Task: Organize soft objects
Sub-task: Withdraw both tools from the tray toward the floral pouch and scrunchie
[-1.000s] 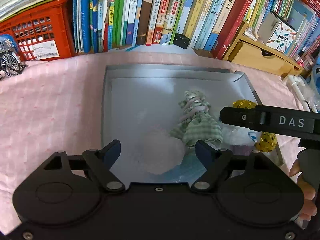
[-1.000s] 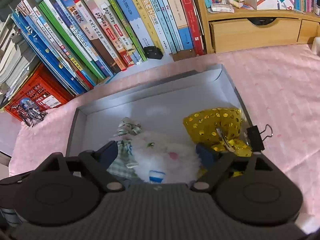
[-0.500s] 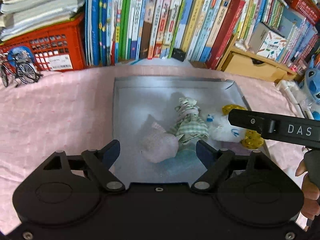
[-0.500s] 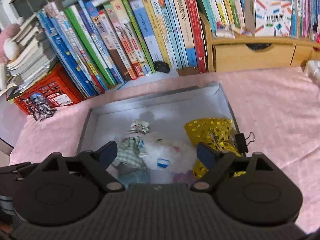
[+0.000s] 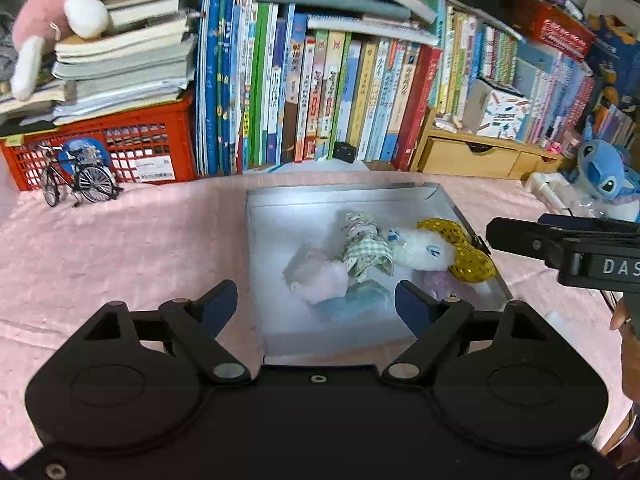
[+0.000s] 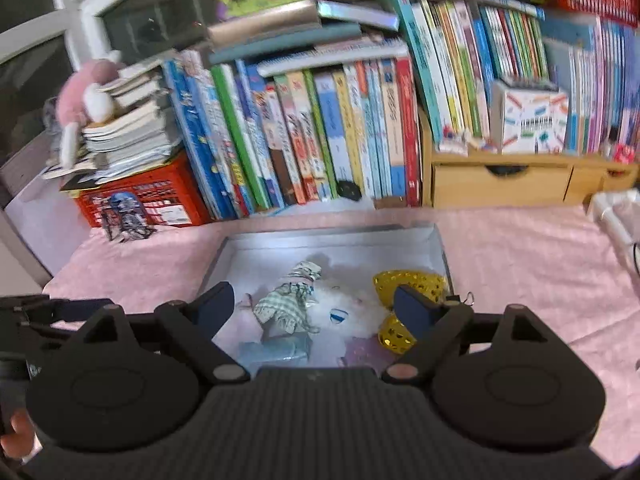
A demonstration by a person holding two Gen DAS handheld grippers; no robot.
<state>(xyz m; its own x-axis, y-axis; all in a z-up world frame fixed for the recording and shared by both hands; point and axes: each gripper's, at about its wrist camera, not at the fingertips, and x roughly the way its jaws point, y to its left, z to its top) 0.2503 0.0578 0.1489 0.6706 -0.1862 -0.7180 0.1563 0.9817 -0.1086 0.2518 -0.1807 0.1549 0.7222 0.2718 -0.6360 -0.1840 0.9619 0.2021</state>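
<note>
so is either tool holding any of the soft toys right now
Nothing is held. The left tool and right tool are both open and empty above the shallow grey cardboard box, where the soft toys lie.

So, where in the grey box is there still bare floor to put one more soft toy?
The grey box has bare floor along its left wall and far wall, beside the pink plush and behind the green checked cloth. The near strip below the blue cloth is also bare. The right half is crowded: white plush, gold sequin bow.
</note>
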